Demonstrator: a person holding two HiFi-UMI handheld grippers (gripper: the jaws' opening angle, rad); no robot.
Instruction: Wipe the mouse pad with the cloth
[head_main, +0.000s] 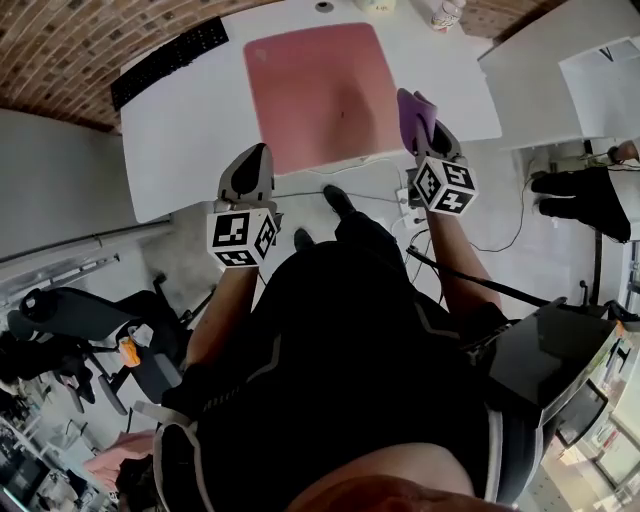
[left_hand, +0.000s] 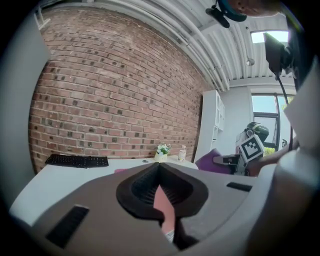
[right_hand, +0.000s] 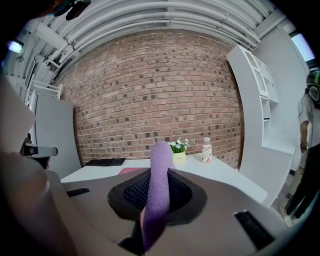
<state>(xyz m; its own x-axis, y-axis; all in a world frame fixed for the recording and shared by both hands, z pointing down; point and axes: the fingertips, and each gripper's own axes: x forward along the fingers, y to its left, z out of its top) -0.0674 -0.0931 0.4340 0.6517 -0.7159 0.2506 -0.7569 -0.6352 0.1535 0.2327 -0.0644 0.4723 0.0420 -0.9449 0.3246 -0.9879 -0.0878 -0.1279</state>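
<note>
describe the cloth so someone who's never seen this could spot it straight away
Find the white desk with the large pink mouse pad in its middle. By the pad's near right corner, the right tool is shut on the cloth. It is a soft purple strip standing up between the jaws, the only purple thing in the scene.

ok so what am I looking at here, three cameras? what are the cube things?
No robot: a person holds a hand-held gripper in each hand; the marker cubes are part of them. The head view looks down from the person's head; the other two views ride on each gripper, looking along its jaws. On the white desk lie a pink mouse pad and a black keyboard. The right gripper is shut on a purple cloth; the left gripper is shut and empty.
</note>
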